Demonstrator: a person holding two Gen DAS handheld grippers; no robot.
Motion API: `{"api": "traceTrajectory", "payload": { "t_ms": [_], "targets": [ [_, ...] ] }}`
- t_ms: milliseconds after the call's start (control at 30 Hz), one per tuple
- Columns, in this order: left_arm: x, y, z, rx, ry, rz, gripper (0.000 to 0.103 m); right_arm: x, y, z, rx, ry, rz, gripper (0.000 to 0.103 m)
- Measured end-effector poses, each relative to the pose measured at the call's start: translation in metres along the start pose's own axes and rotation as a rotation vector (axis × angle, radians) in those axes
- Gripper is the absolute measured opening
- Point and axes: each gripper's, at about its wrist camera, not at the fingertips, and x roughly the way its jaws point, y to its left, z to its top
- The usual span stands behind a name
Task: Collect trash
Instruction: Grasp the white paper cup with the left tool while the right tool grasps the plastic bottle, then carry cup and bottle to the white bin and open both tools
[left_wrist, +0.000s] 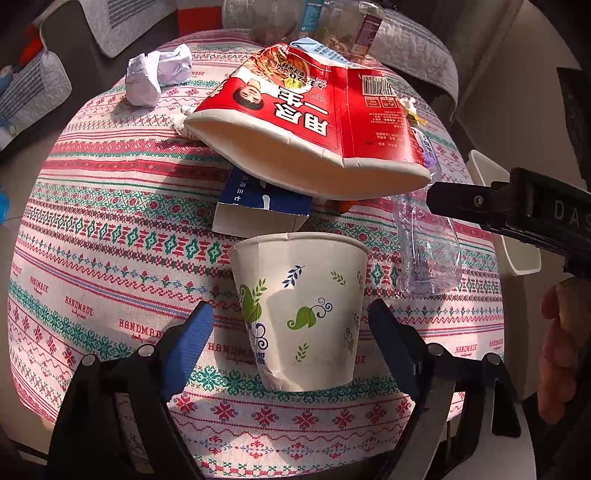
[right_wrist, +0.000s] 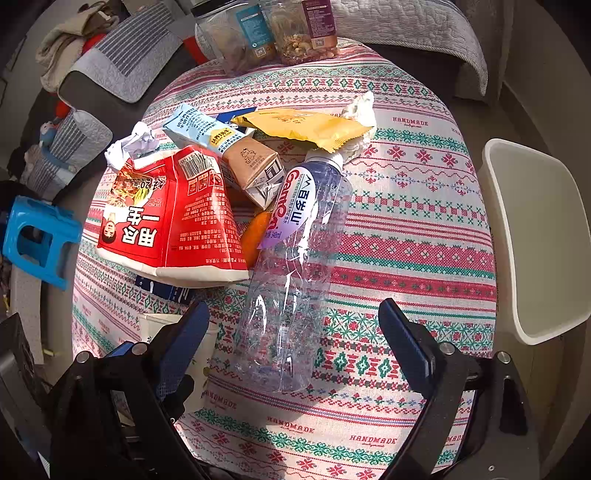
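A white paper cup (left_wrist: 301, 314) with green leaf prints stands upside down on the patterned tablecloth (left_wrist: 92, 221). My left gripper (left_wrist: 291, 347) is open, with its blue pads on either side of the cup, not touching it. A crushed red noodle tub (left_wrist: 332, 122) lies behind it over a blue carton (left_wrist: 258, 210). My right gripper (right_wrist: 295, 354) is open around the base end of an empty clear plastic bottle (right_wrist: 295, 258) lying on the cloth. The red tub (right_wrist: 173, 218) lies left of the bottle.
A crumpled white paper ball (left_wrist: 155, 74) lies at the far left. Small drink cartons (right_wrist: 251, 166), a yellow wrapper (right_wrist: 306, 129) and an orange piece (right_wrist: 255, 236) lie behind the bottle. Jars (right_wrist: 266, 33) stand at the far edge. A white bin (right_wrist: 535, 240) is off the right edge.
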Motion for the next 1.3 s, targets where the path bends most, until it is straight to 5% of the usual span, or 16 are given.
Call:
{"api": "traceTrajectory", "payload": {
  "t_ms": [67, 133, 233, 667, 1000, 1300],
  "targets": [
    [0.004, 0.005, 0.001, -0.037, 0.004, -0.029, 0.066, 0.007, 0.008, 0.0, -0.04, -0.005, -0.021, 0.08],
    [0.001, 0.01, 0.001, -0.061, -0.015, -0.051, 0.06, 0.015, 0.011, -0.001, -0.055, 0.007, -0.043, 0.05],
    [-0.007, 0.013, -0.001, -0.076, -0.03, -0.077, 0.052, 0.015, 0.0, -0.002, 0.004, 0.026, 0.013, 0.033],
    [-0.044, 0.024, -0.014, -0.142, -0.087, -0.186, 0.046, -0.019, -0.048, -0.019, 0.198, 0.02, 0.189, 0.032],
    [-0.069, 0.004, -0.011, -0.093, -0.158, -0.273, 0.047, -0.035, -0.085, -0.033, 0.354, 0.019, 0.366, 0.031],
    [-0.071, -0.034, 0.004, -0.038, -0.17, -0.298, 0.047, -0.081, -0.129, -0.027, 0.409, -0.109, 0.407, 0.031]
  ]
}}
